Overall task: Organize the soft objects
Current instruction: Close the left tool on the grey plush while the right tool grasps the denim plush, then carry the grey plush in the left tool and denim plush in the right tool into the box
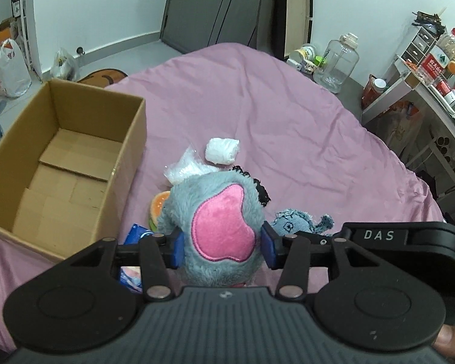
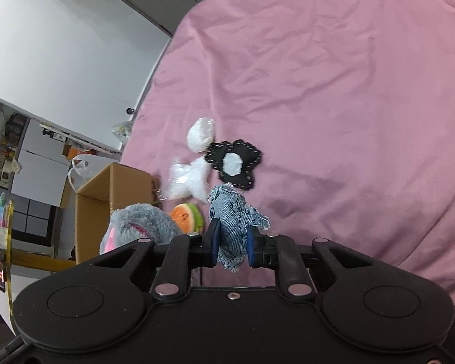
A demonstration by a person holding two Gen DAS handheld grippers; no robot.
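Note:
My left gripper (image 1: 223,250) is shut on a grey plush toy with a pink ear patch (image 1: 218,224), held above the pink bed. It also shows in the right wrist view (image 2: 136,224). My right gripper (image 2: 231,247) is shut on a small denim toy (image 2: 232,221), which also shows in the left wrist view (image 1: 300,223). An open, empty cardboard box (image 1: 60,163) stands on the bed to the left. On the bed lie a black flower-shaped piece (image 2: 233,163), a white bundle (image 2: 200,135), a clear bag of white stuffing (image 2: 188,182) and an orange-green plush burger (image 2: 186,217).
The pink bedsheet (image 1: 273,115) spreads far and right. A blue packet (image 1: 136,235) lies by the box. A large clear jug (image 1: 338,60) and a cluttered white shelf (image 1: 421,82) stand at the right. Plastic bags (image 1: 6,69) sit on the floor at the left.

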